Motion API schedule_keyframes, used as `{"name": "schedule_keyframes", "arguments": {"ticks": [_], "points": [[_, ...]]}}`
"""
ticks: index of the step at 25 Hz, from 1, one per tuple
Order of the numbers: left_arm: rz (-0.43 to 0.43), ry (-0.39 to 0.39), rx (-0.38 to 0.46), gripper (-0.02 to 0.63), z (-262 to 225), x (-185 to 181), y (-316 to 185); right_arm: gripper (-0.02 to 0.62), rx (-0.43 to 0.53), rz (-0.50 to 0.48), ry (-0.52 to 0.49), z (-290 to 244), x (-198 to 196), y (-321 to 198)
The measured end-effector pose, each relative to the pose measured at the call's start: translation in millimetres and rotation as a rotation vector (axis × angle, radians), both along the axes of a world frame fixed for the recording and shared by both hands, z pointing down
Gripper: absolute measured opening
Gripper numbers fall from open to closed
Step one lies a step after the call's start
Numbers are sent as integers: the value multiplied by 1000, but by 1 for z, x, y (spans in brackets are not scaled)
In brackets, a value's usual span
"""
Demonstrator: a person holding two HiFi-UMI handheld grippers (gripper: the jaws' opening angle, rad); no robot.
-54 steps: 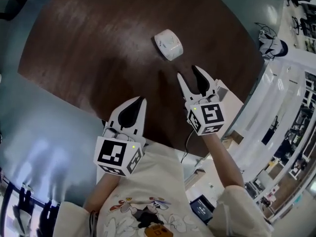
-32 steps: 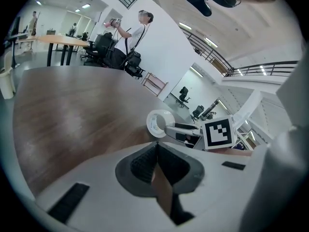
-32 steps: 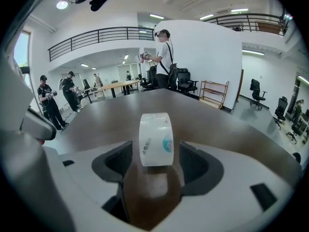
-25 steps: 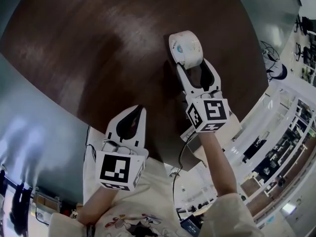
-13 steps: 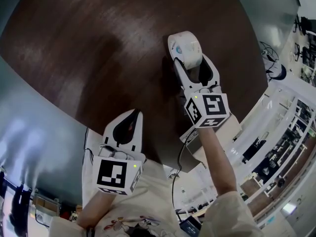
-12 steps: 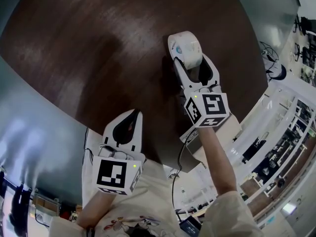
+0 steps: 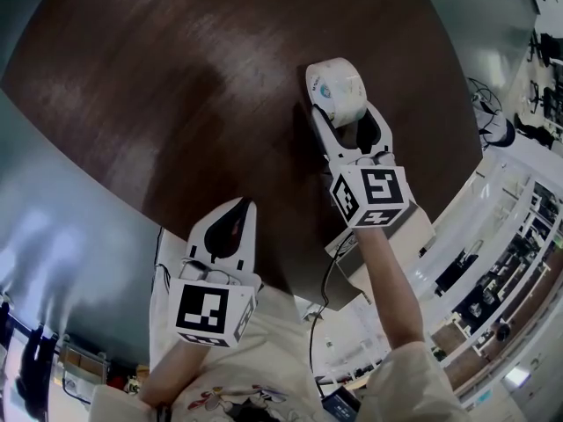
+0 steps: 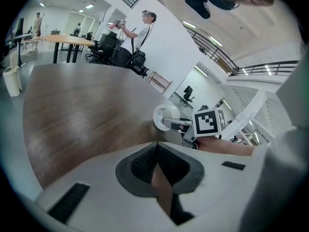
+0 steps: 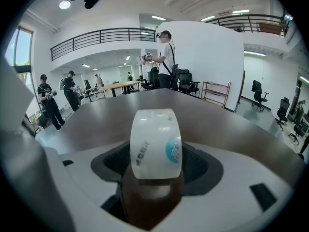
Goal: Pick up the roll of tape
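**Tape is in your right gripper**

- Your right gripper (image 7: 345, 117) is clamped on the roll of tape (image 7: 336, 86), in the upper middle of the head view.
- In the right gripper view the roll (image 9: 155, 141) stands on edge, dead centre between the jaws (image 9: 154, 156). One jaw presses each flat side, and the white band with its teal label faces the camera.
- The roll sits out at the jaw tips, not deep in the throat. About half of it sticks up above the jaw line.
- The dark wooden table (image 7: 176, 77) is below it. I can't tell whether the roll is touching the wood or clear of it.
- Your left gripper (image 7: 239, 209) is at the lower left of the head view, over the near table edge and well apart from the tape.
- In its own view its jaws (image 8: 157, 146) are pressed together with nothing between them. The roll (image 8: 164, 117) and your right gripper show beyond them, in mid-frame.
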State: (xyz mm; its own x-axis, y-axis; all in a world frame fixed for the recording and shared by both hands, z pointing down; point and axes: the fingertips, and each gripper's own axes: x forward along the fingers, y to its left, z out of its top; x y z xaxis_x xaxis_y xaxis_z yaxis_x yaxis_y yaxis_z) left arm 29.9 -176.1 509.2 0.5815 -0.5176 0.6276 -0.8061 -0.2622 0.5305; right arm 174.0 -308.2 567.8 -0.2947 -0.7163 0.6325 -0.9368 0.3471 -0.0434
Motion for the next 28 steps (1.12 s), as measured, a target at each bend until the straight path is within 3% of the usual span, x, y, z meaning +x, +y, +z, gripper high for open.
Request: {"name": "schedule_keyframes", "arguments": {"ticks": [8,12,15,21,28], "points": [[-5,-2,2,6,0,-1,0,314,19,-2,5,-3,-2,-3],[-4,-3,3,6,1,-2,1,295,15,6,11,-2,-1,-4],[-7,-3,2,6,2,-3,0,244,9,12,19,1,3,-4],[-7,-6,4,6,2,-4,0,241,12,22,27,0,3,-5],[-6,-6,26,6,-4,-9,-6,239,-21,64,-33,-4,2,0]]}}
